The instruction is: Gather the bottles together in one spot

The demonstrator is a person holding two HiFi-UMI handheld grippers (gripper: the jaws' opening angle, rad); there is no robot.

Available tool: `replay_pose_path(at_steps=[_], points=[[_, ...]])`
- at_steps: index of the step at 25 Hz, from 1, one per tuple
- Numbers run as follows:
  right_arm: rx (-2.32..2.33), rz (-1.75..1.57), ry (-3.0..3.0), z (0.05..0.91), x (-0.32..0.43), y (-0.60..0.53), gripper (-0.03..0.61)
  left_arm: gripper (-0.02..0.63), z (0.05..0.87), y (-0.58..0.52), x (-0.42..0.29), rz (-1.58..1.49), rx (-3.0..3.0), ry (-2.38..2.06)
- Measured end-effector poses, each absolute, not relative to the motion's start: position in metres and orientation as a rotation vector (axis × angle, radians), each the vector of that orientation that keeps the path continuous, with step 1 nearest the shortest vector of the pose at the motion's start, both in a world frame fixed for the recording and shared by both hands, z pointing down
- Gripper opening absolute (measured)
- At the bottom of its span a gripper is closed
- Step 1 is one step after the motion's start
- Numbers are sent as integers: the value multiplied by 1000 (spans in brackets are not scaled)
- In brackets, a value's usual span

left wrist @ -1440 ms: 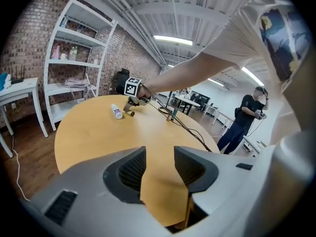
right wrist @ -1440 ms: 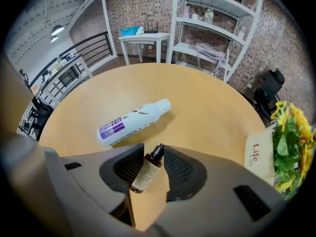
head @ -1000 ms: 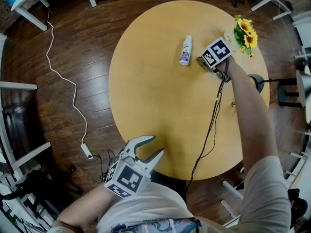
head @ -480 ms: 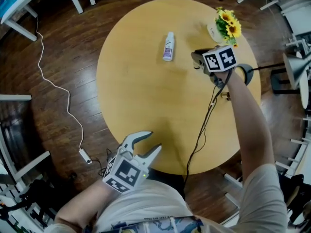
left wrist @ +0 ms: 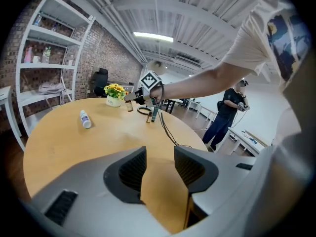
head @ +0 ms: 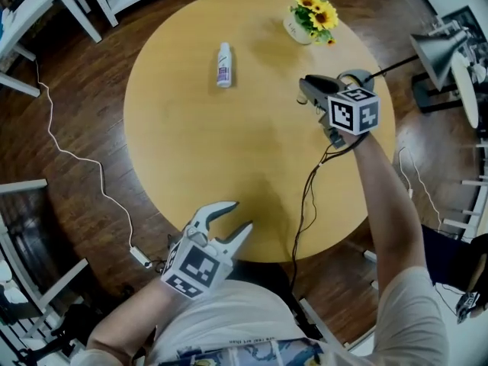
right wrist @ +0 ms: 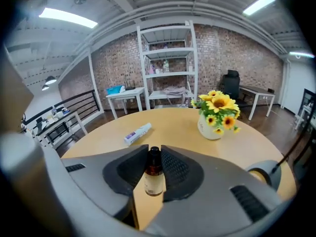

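Lifted away from the sunflower vase [head: 296,30], the right gripper [right wrist: 154,154], jaws just closed, pinches the amber bottle [right wrist: 153,179]; the white bottle [head: 223,64] lies left of the vase, not yet gathered; left gripper [left wrist: 157,164] slightly spread, empty

The amber bottle [right wrist: 153,174] is showing a black cap and cream label, the white bottle [head: 223,64] is carrying purple print, and the sunflowers [head: 313,10] are showing yellow.

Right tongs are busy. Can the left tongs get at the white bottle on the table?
Probably, with a stretch: left tongs are empty; only bare table separates them from white bottle.
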State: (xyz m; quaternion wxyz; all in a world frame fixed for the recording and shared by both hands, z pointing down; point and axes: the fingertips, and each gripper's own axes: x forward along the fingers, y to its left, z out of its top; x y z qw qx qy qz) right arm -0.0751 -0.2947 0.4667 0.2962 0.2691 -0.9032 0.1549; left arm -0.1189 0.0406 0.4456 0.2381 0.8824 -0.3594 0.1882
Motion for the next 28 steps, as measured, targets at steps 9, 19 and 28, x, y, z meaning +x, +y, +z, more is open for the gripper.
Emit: replay_pose_path(at_steps=[9, 19, 28], points=[[998, 378, -2437, 487, -4, -272, 101, 164, 453, 50, -80, 546, 2432, -887], [1333, 322, -2363, 527, 30, -273, 103, 164, 463, 48, -67, 581, 2434, -856], [1486, 265, -2337, 530, 48, -271, 103, 164, 469, 43, -55, 601, 2434, -828]])
